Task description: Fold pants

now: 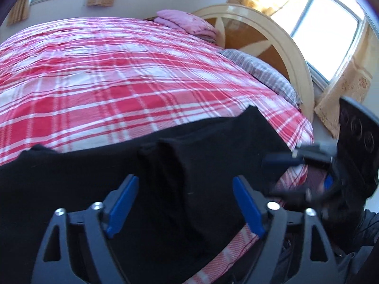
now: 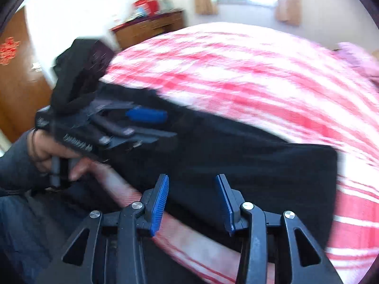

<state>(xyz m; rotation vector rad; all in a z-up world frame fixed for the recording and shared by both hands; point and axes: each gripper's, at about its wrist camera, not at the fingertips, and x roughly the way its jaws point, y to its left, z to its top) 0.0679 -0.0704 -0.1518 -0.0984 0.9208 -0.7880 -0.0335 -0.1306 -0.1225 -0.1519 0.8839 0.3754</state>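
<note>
Black pants [image 1: 201, 146] lie folded into a long band along the near edge of a bed with a red and white plaid cover [image 1: 106, 71]. My left gripper [image 1: 186, 203] is open just above the pants, its blue pads apart and empty. My right gripper [image 2: 192, 201] is open too, over the pants [image 2: 248, 163] near the bed edge. The right gripper also shows blurred at the right of the left wrist view [image 1: 308, 156]. The left gripper shows in the right wrist view [image 2: 132, 123], held in a hand above the pants' left end.
A pink folded blanket [image 1: 187, 23] and a grey checked pillow [image 1: 260, 71] lie by the curved wooden headboard [image 1: 272, 37]. Windows with curtains stand behind. A wooden dresser [image 2: 146, 28] with red items stands beyond the bed's far side.
</note>
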